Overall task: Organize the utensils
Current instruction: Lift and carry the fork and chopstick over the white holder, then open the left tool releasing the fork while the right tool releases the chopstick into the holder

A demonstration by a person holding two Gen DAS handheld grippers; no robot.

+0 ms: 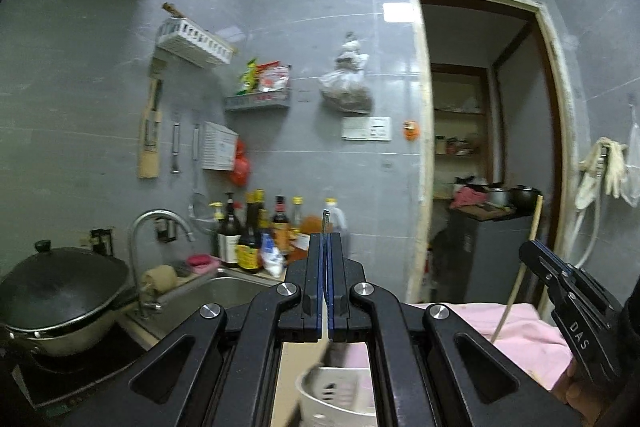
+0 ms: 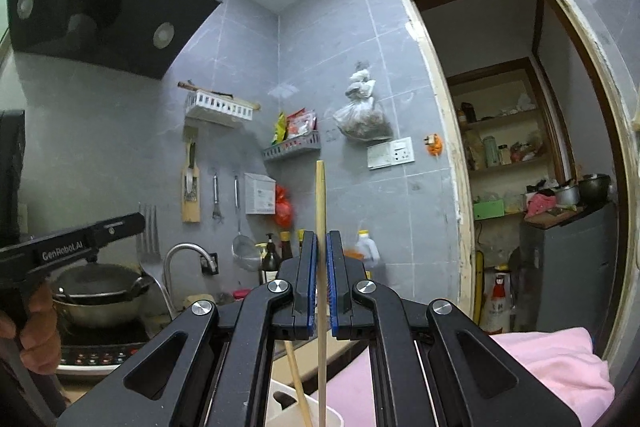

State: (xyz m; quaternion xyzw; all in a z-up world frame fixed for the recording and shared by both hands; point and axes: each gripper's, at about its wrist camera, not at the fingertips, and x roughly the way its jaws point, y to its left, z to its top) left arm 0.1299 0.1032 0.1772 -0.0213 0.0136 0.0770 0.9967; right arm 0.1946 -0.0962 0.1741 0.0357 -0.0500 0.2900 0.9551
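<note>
My left gripper (image 1: 325,241) is shut on a thin metal utensil (image 1: 325,221); its tip sticks up above the fingertips and its dark lower end (image 1: 334,353) hangs over a white slotted utensil holder (image 1: 340,395). From the right wrist view this utensil looks like a fork (image 2: 147,231) in the left gripper (image 2: 138,219). My right gripper (image 2: 321,239) is shut on a wooden chopstick (image 2: 320,203) held upright, its lower end reaching into the white holder (image 2: 280,403). A second chopstick (image 2: 298,383) leans in the holder. The right gripper (image 1: 530,249) shows at the right of the left wrist view.
A pink cloth (image 2: 540,367) covers the counter on the right. A wok (image 1: 60,291) sits on an induction hob at left, beside a faucet (image 1: 160,223) and sink (image 1: 224,291). Sauce bottles (image 1: 256,231) line the back wall. Racks and hanging tools are on the tiles; a doorway (image 1: 480,147) opens at right.
</note>
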